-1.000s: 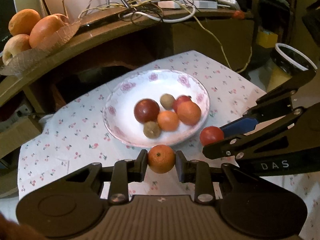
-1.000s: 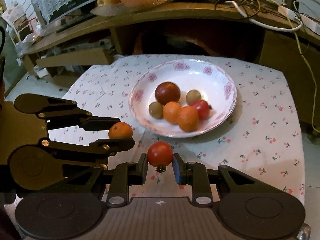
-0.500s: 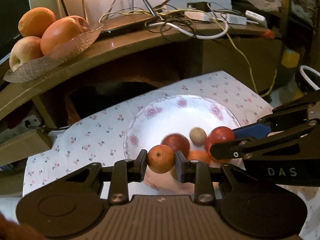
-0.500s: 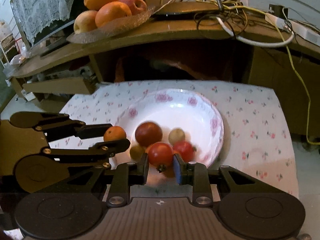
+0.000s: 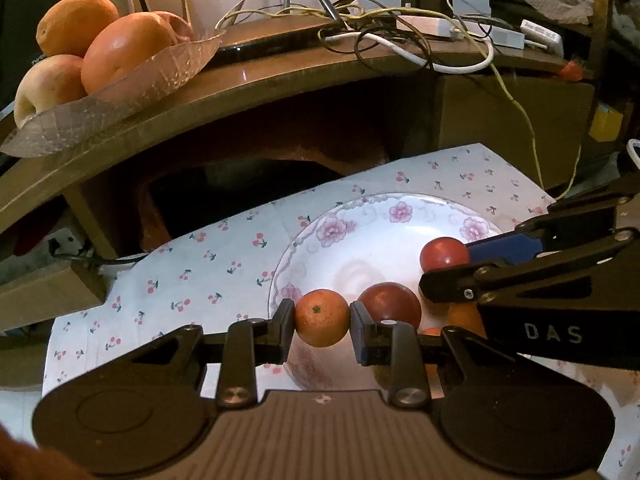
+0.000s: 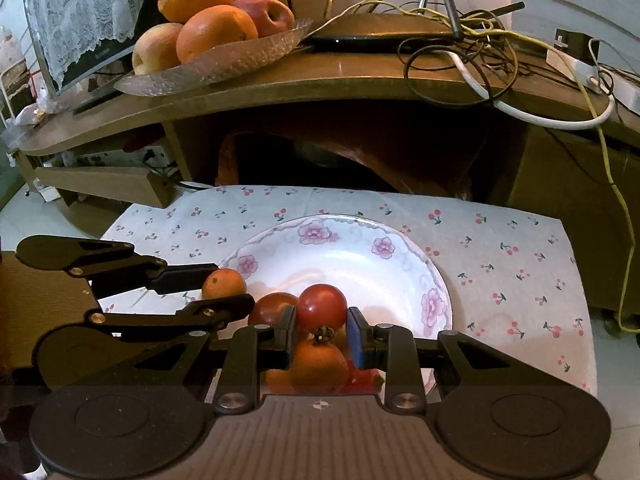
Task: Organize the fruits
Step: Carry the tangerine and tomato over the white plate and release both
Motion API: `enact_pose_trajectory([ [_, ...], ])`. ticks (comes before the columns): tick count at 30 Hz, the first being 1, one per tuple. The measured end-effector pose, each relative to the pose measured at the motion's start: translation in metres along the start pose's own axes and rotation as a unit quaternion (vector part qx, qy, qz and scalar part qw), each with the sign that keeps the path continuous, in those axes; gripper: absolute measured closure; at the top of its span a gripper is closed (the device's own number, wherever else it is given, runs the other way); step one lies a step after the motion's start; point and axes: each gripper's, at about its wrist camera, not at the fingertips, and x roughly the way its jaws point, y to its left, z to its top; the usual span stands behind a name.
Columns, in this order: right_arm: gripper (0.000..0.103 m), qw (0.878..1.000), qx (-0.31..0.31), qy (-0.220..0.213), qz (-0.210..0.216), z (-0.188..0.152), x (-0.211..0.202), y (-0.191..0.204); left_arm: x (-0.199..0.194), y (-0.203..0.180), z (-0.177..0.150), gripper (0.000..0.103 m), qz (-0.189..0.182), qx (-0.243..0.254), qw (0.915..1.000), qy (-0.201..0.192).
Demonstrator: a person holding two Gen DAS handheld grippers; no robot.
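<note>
While both fruits hang over the floral plate (image 6: 434, 280), each is pinched at its widest girth between narrow-set pads. The left gripper (image 5: 322, 320) clamps a small orange (image 5: 322, 317) at the lower centre of the left wrist view, above the plate's near-left rim. The right gripper (image 6: 322, 322) clamps a red tomato (image 6: 322, 307) at the lower centre of the right wrist view, stem end down, above the fruit already in the plate.

Handling, as judged:
- Small orange: light, firm rind with slight give, dimpled surface that grips well. Hold across the middle, as now.
- Red tomato: light, smooth, thin-skinned; likely to slip or bruise under excess pressure. Hold across the middle, clear of the stem.
- Both are round and will roll on release.

Surroundings and obstructions:
- A dark red fruit (image 5: 390, 306) sits just behind the left gripper's right finger in the left wrist view. An orange fruit (image 6: 318, 364) lies directly below the tomato in the right wrist view. The near part of the plate is crowded; its far, upper part is bare.
- The two grippers stand close side by side over the plate, and each crosses the other's view.
- The cherry-print cloth (image 6: 500, 240) around the plate is bare.
- A glass dish (image 6: 224, 62) of large fruit at upper left and tangled cables (image 6: 472, 48) at upper right sit on a raised shelf, well apart.
</note>
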Motion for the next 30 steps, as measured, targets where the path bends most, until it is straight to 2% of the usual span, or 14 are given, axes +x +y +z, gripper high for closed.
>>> enact_pose_trajectory([
  [25, 0.071, 1.000, 0.024, -0.002, -0.013, 0.004, 0.018, -0.016, 0.011, 0.003, 0.010, 0.067, -0.007, -0.017, 0.9997, -0.015],
  [30, 0.071, 1.000, 0.027, -0.006, -0.015, 0.004, 0.016, -0.018, 0.011, 0.005, 0.011, 0.060, -0.008, -0.025, 0.9995, -0.016],
])
